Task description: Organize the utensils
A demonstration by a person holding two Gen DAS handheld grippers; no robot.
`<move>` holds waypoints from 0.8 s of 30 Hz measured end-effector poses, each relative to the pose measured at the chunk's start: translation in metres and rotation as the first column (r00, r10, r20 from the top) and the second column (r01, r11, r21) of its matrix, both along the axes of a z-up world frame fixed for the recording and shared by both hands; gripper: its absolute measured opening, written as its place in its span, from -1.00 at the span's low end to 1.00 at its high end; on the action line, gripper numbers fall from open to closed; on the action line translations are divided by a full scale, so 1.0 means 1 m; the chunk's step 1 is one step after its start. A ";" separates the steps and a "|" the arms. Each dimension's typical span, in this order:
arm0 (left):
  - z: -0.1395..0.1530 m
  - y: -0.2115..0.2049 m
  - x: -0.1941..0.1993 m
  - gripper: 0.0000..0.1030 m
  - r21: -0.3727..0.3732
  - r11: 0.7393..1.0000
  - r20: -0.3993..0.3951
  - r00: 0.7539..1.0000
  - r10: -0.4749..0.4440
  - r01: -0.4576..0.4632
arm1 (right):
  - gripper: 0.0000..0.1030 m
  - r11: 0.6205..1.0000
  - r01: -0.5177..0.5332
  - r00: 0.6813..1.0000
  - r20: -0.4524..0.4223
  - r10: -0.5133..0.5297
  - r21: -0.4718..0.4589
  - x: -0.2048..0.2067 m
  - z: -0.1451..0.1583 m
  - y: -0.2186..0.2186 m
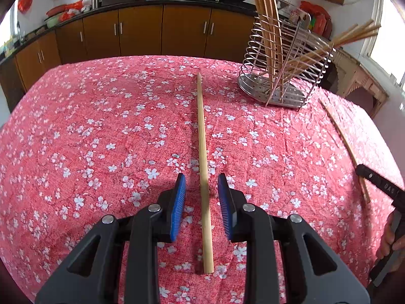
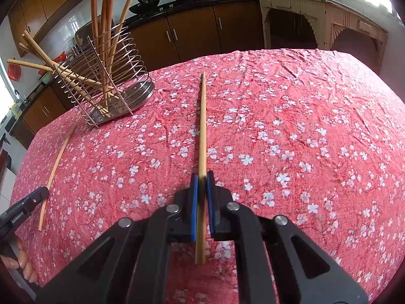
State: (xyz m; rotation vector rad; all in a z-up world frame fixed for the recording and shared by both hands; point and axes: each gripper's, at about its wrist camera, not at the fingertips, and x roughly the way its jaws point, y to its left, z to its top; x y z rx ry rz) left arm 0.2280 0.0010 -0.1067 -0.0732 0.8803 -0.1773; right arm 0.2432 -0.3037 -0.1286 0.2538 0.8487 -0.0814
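Now | left gripper [image 1: 201,183] jaws apart, straddling chopstick [image 1: 203,167] | right gripper [image 2: 202,180] jaws clamping second chopstick [image 2: 202,126]

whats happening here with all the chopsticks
A person is sorting chopsticks into a wire holder on a floral tablecloth. The right tool is shut on one chopstick. The left tool is open, straddling another chopstick that lies flat on the cloth between its fingers, not yet gripped. Several chopsticks already stand in the holder.
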 end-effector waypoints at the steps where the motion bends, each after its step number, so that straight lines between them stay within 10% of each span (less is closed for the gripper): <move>1: 0.000 0.001 0.000 -0.48 -0.006 1.000 0.000 1.000 0.001 -0.001 | -0.82 0.999 -0.002 1.000 -0.006 0.001 -0.034 -0.001 0.001 0.005; 11: 0.001 -0.013 -0.017 -0.72 0.098 0.995 0.003 1.000 0.025 -0.025 | -0.83 0.998 -0.001 1.000 -0.016 0.000 -0.063 -0.016 0.003 0.012; 24: 0.016 0.000 -0.044 -0.86 0.048 0.998 0.047 0.999 0.025 -0.027 | -0.85 0.999 -0.001 0.997 0.077 0.005 -0.047 -0.042 0.025 0.007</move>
